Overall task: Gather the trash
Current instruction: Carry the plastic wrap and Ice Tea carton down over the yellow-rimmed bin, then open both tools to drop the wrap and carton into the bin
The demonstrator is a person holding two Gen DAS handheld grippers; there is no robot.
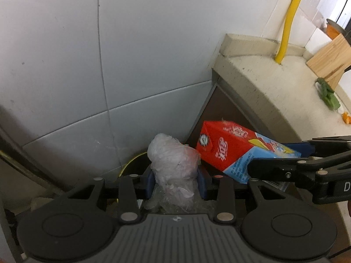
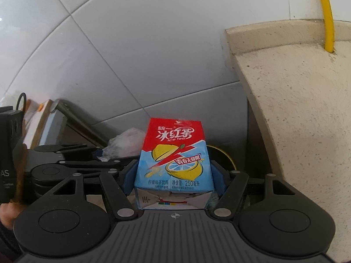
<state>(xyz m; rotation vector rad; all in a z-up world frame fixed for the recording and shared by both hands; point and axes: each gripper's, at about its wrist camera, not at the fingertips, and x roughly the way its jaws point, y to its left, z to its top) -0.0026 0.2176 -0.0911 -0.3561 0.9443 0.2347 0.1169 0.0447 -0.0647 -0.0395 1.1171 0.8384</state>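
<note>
— Nearest the left wrist lens sat the left gripper [image 1: 176, 178], its blue pads pinched partway in on a crumpled plastic wad [image 1: 173, 164]. Did it truly have hold of it?

— It did. The wad bulged up between both pads, pressed on each side, and below it a dark trash bin [image 1: 133, 166] with a yellow rim showed against the tiled wall [image 1: 65, 65]. To the side, the ice tea carton [image 1: 232, 151] lay tilted in the other tool's jaws, close beside the wad.

— And from the right wrist?

— There the right gripper [image 2: 173, 178] stood fairly wide, closed flat on the carton [image 2: 173, 164], base toward the lens, red top pointing away. The bin's rim [image 2: 228, 160] peeked out just beyond the carton, next to the counter [image 2: 296, 109] with its yellow pipe [image 2: 326, 22]. The plastic wad [image 2: 122, 144] showed off to the left.

— So which step was that?

— I judged it the carry-to-bin step: both pieces of trash held over or near the opening. Next would call for bringing each over the mouth, then spreading the jaws to drop them, minding the counter edge.
</note>
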